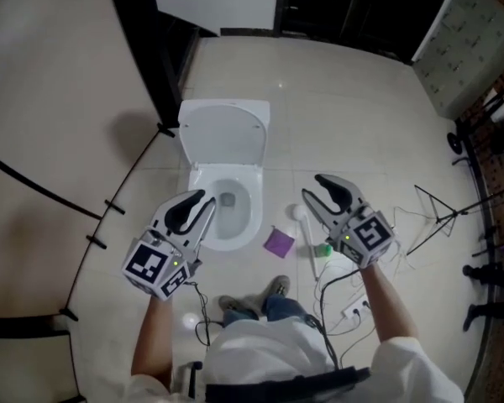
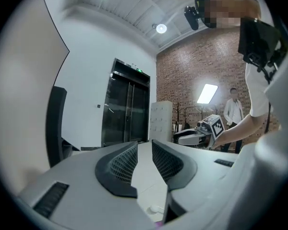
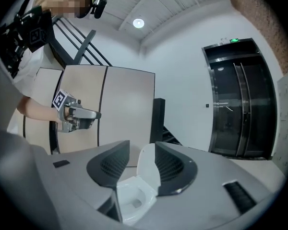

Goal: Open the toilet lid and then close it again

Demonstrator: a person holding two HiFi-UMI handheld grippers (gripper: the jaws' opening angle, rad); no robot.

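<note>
Right, the toilet lid (image 1: 223, 133) stood upright near the floor's left edge, already opened. My left fingers (image 1: 200, 206) and right fingers (image 1: 323, 188) hovered partly apart, empty. Closing well would mean catching its top rim and lowering it gently.

The left gripper (image 2: 145, 145) lies below the dark double doors (image 2: 128, 110), its jaws slightly apart with nothing clamped between them. Just right of the doors stand a white cabinet (image 2: 162, 121) and a brick wall (image 2: 192, 75). Further right of the doors, a forearm (image 2: 237, 128) carries the right gripper (image 2: 177, 137), with a standing person (image 2: 233, 113) behind.
</note>
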